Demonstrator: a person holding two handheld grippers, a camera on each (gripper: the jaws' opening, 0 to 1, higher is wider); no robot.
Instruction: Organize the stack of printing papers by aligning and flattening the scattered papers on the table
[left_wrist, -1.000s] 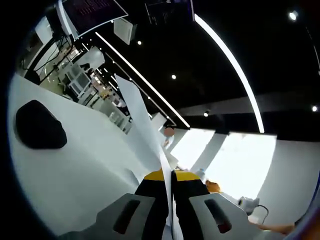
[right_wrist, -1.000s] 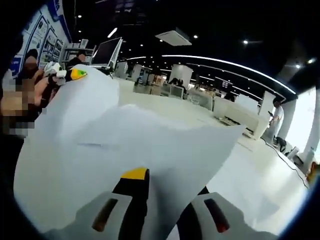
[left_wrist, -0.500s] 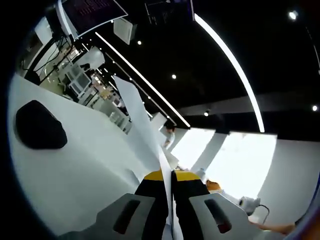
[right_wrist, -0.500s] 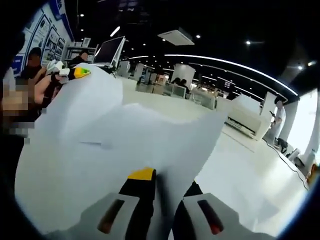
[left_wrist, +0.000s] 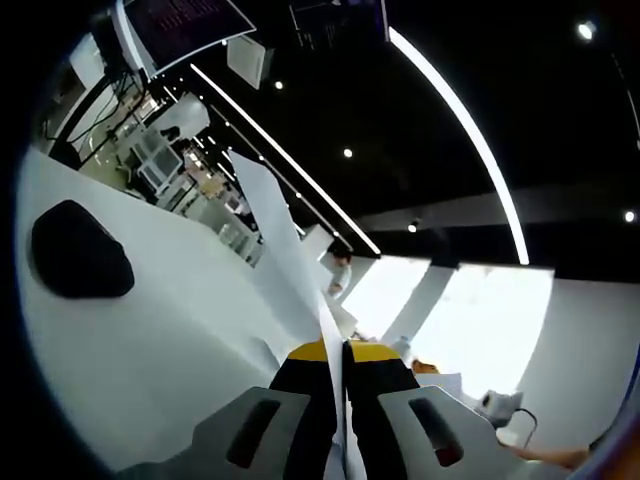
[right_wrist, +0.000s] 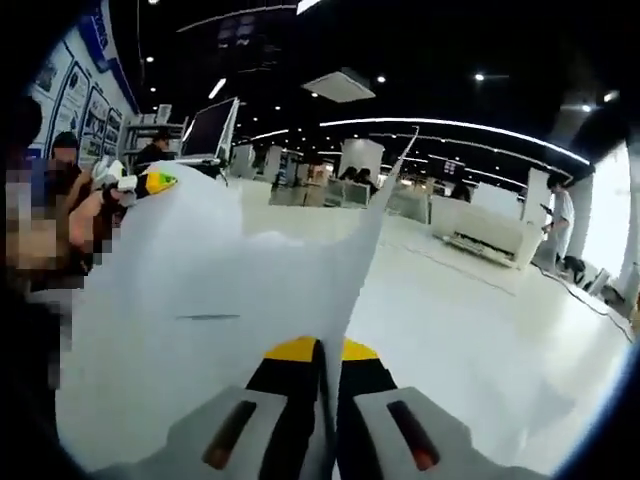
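White printing papers (left_wrist: 283, 240) stand on edge, seen edge-on in the left gripper view, rising from between the jaws of my left gripper (left_wrist: 335, 352), which is shut on them. In the right gripper view the same sheets (right_wrist: 230, 290) spread wide to the left, and my right gripper (right_wrist: 322, 350) is shut on their near edge. The left gripper (right_wrist: 150, 182), with its yellow tip, holds the far top corner of the papers, with a person's hand behind it.
A white table (left_wrist: 150, 330) lies at the left with a black mouse (left_wrist: 78, 252) on it. Monitors (left_wrist: 185, 22) hang above. In the right gripper view, white floor (right_wrist: 480, 320) stretches right, with desks and a standing person (right_wrist: 560, 225) far off.
In the right gripper view the papers have swung from lying across the jaws to running edge-on between them, and the right jaws have closed tight. The left gripper view is unchanged.
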